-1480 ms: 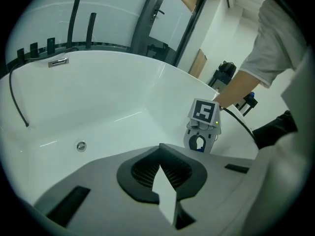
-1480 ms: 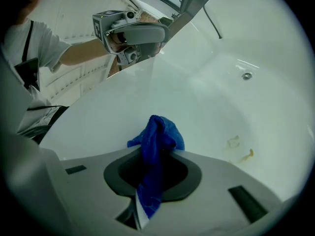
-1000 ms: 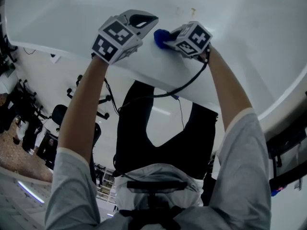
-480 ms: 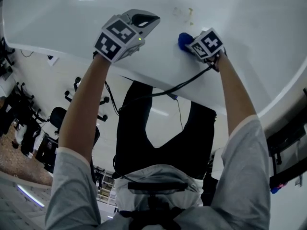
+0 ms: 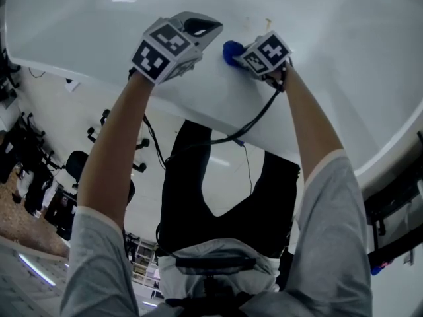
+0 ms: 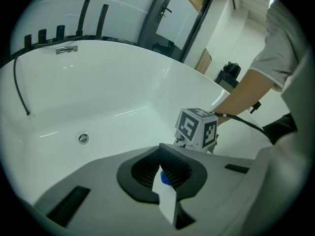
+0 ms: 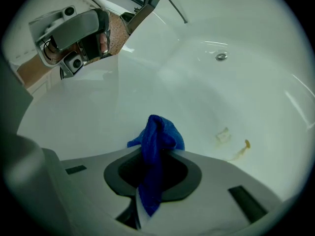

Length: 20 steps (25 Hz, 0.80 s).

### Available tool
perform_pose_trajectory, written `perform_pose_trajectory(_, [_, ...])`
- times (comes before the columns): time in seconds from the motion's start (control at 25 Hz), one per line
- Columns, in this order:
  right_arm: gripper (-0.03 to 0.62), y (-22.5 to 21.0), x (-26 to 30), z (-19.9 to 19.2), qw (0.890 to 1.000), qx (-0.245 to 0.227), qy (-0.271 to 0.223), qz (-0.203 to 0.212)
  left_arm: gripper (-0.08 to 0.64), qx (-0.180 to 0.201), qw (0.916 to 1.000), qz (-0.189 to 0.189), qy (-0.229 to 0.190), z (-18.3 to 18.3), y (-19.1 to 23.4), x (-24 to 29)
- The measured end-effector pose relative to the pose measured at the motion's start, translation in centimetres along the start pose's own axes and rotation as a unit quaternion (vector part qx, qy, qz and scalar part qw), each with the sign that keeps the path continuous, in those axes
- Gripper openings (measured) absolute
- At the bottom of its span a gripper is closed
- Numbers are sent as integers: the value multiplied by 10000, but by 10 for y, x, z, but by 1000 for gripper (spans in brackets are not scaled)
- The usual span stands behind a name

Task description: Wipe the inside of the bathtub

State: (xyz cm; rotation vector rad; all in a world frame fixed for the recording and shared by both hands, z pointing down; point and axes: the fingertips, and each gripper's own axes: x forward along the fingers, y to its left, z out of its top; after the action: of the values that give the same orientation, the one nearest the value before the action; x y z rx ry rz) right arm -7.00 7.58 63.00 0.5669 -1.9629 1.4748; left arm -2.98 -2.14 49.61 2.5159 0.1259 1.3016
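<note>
Wiping partway: right gripper [image 7: 153, 156] fingers pinch blue cloth [image 7: 158, 134], yellow stains [image 7: 241, 150] at right unwiped in bathtub [image 7: 197, 92]; left gripper [image 6: 160, 151] fingers pressed together.

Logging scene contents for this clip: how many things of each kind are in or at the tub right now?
Tools: 2 (left tool, right tool)
Blue cloth: 1
Bathtub: 1
Drain: 1
Yellowish marks: 2
Total: 7
</note>
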Motion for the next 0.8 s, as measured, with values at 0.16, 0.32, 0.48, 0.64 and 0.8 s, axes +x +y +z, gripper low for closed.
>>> perform_pose_trajectory(0.16, [67, -1, 7, 9, 9999, 36, 98, 106, 5, -120, 9999, -22, 22, -6, 8, 7])
perform_pose_trajectory(0.32, [67, -8, 2, -8, 9993, 265, 264, -29, 5, -163, 9998, -111, 102, -10, 6, 17])
perform_pose_trajectory(0.48, [67, -34, -10, -48, 9965, 461, 566, -417, 5, -136, 9997, -180, 54, -1, 4, 29])
perform_pose_trajectory(0.64, [67, -59, -20, -87, 9904, 653, 864, -862, 5, -50, 9996, -259, 88, 4, 0, 40])
perform_pose_trajectory(0.8, [67, -61, -19, -90, 9897, 730, 880, -861, 5, 59, 9989, -391, 265, -1, -5, 52])
